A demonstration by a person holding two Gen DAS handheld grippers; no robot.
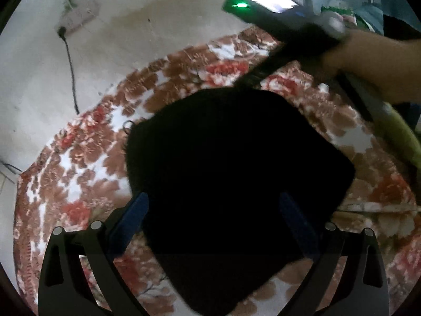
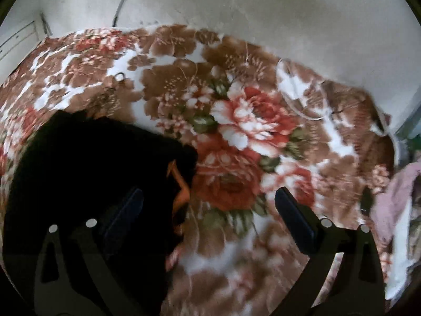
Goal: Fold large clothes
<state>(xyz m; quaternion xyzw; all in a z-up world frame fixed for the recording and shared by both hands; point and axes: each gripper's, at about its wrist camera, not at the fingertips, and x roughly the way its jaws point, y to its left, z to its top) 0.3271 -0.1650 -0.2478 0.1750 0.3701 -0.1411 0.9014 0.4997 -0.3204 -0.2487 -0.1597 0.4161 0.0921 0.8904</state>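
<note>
the black garment [image 1: 231, 184] lies folded into a rough square on the floral blanket [image 1: 86, 155], straight ahead of the left gripper [image 1: 214, 205] and filling the gap between its jaws. those jaws stand wide apart, one blue pad on each side of the cloth, and nothing is pinched between them; whether the pads touch the fabric cannot be told. the left gripper looks steeply down on the garment.

in the right wrist view the same garment [image 2: 92, 184] sits to the left, under and past the left jaw of the right gripper [image 2: 210, 200], with a small orange patch at its near edge. the right gripper's jaws are also spread wide and hold nothing; between them is only bare blanket [image 2: 236, 121] with a large red flower. it too points down at the bed.

beyond the left jaws, up and to the right, the person's right hand [image 1: 368, 60] grips the right gripper's handle [image 1: 276, 10], forearm coming in from the right edge, motion-blurred. a green light shows on that device. a pink cloth [image 2: 392, 200] lies right of the right jaw. a cable [image 1: 71, 73] runs down the pale wall [image 1: 131, 39] beyond the blanket.
</note>
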